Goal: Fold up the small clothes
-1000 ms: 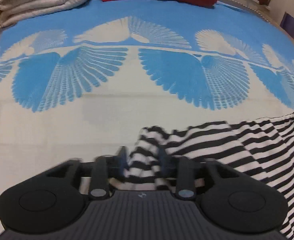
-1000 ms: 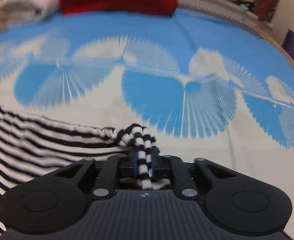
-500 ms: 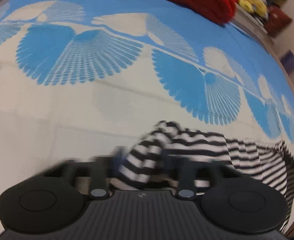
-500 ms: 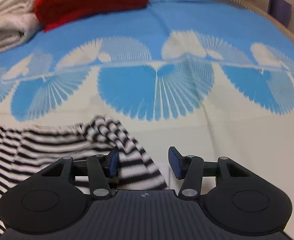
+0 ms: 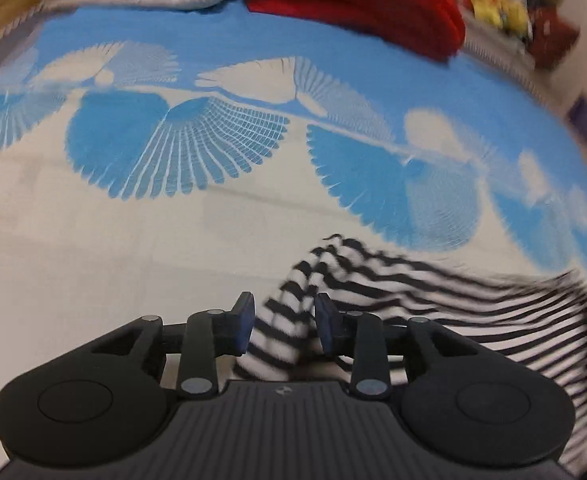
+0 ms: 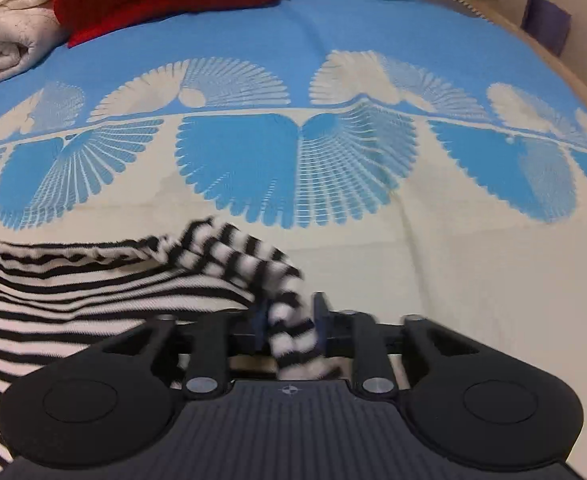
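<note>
Striped garment [image 5: 393, 276] hangs stretched between both tongs for folding over the bed [image 5: 93, 264]: left tongs [image 5: 283, 322] opening around its corner, right tongs [image 6: 289, 320] partly open, pinching the other.

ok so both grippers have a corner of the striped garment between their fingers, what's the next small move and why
Probably lift both corners together and pull them gently apart. The striped garment sags in folds between the left gripper and right gripper, over the blue and cream bedspread. The left jaws are opening with cloth between them, so close them first for a firm hold.
</note>
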A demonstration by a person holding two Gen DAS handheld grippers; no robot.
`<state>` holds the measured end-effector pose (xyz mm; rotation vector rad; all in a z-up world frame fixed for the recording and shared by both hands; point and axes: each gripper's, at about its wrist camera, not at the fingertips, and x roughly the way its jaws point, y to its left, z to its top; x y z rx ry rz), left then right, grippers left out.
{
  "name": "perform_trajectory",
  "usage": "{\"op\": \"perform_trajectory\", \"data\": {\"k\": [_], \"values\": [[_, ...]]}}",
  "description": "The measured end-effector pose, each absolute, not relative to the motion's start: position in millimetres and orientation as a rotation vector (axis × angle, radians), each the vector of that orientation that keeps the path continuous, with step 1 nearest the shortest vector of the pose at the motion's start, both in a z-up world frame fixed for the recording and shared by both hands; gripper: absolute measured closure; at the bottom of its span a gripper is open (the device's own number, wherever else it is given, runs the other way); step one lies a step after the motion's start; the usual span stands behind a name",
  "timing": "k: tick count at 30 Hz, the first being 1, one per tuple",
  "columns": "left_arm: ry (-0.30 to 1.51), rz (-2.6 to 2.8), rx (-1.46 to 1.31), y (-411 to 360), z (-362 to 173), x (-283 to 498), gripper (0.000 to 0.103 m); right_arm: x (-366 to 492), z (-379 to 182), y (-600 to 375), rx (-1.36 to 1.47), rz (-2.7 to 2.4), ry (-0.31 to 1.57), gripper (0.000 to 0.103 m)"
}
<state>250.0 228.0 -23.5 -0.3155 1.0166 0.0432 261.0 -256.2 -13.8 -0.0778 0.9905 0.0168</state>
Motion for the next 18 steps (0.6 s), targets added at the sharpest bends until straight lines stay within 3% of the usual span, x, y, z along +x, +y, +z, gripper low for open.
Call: {"op": "perform_trajectory", "data": {"k": [5, 8, 15, 18], "values": [[1.097, 0.064, -0.434, 248.5, 4.8, 209.1, 0.063, 223.6, 12.9, -293.5, 0.046, 0.037, 1.042, 0.062], [1.076, 0.055, -0.557, 263.2, 12.0, 170.2, 0.055, 197.0, 27.9, -314.4, 0.142, 0.064, 1.075, 0.062], [1.272, 0.123, -0.590, 261.0, -50.7, 117.9, 0.057, 142.6, 4.9, -341.7, 0.303, 0.041, 1.155, 0.058], [1.234, 0.135, -0.543, 258.7, -46.9, 116.1, 0.056, 133.1, -12.8, -348.2, 0.402, 0.022, 1.250, 0.059]]}}
